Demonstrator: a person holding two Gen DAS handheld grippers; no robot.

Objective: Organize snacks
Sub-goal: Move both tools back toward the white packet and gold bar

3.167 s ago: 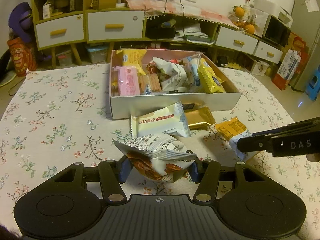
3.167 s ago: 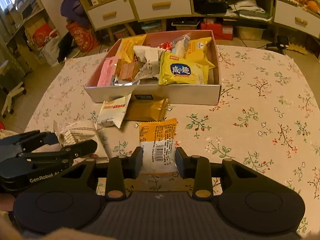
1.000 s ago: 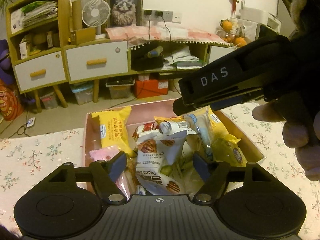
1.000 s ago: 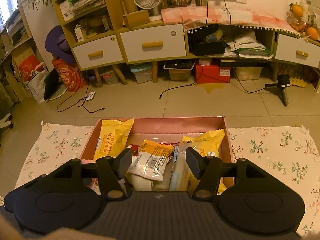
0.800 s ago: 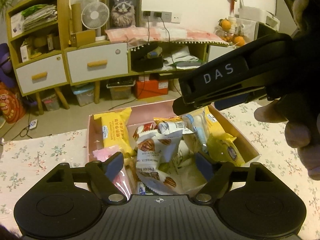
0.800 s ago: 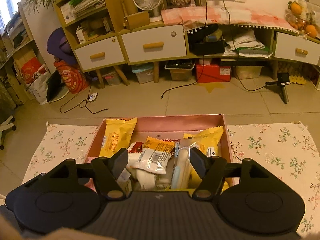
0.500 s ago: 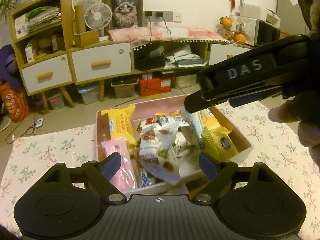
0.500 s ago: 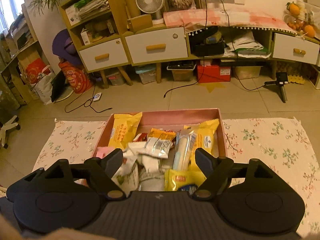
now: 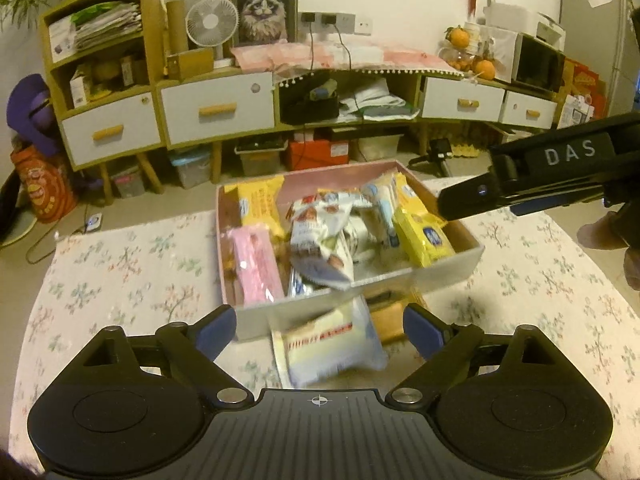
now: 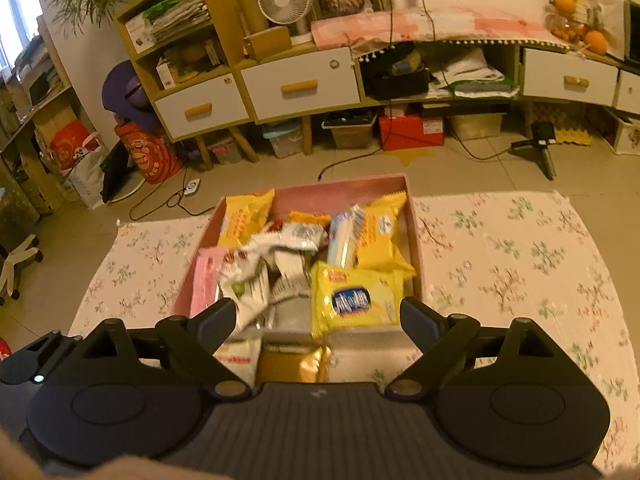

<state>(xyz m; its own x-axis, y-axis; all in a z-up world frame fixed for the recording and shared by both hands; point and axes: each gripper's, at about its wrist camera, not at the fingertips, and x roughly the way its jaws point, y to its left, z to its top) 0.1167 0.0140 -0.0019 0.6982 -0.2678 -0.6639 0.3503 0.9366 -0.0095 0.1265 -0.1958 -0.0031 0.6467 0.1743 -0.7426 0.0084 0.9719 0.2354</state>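
A pink-lined cardboard box (image 9: 452, 266) (image 10: 416, 240) on the floral table holds several snack packs: a white pecan pack (image 9: 320, 240) (image 10: 248, 284), a yellow pack (image 9: 420, 236) (image 10: 356, 300), a pink pack (image 9: 256, 268). In front of the box lie a cream snack pack (image 9: 332, 348) (image 10: 240, 354) and a gold pack (image 9: 394, 322) (image 10: 294, 364). My left gripper (image 9: 320, 328) is open and empty, above the cream pack. My right gripper (image 10: 316, 320) is open and empty, over the box's near edge; it also shows at the right in the left wrist view (image 9: 540, 176).
The floral tablecloth (image 9: 120, 280) (image 10: 520, 264) spreads to both sides of the box. Beyond the table's far edge are the floor, a low cabinet with drawers (image 9: 216, 108) and a camera tripod (image 10: 544, 148).
Both grippers have let go of their snacks into the box, opened wide and pulled back toward me. The pecan pack and the orange-yellow pack now lie in the box.
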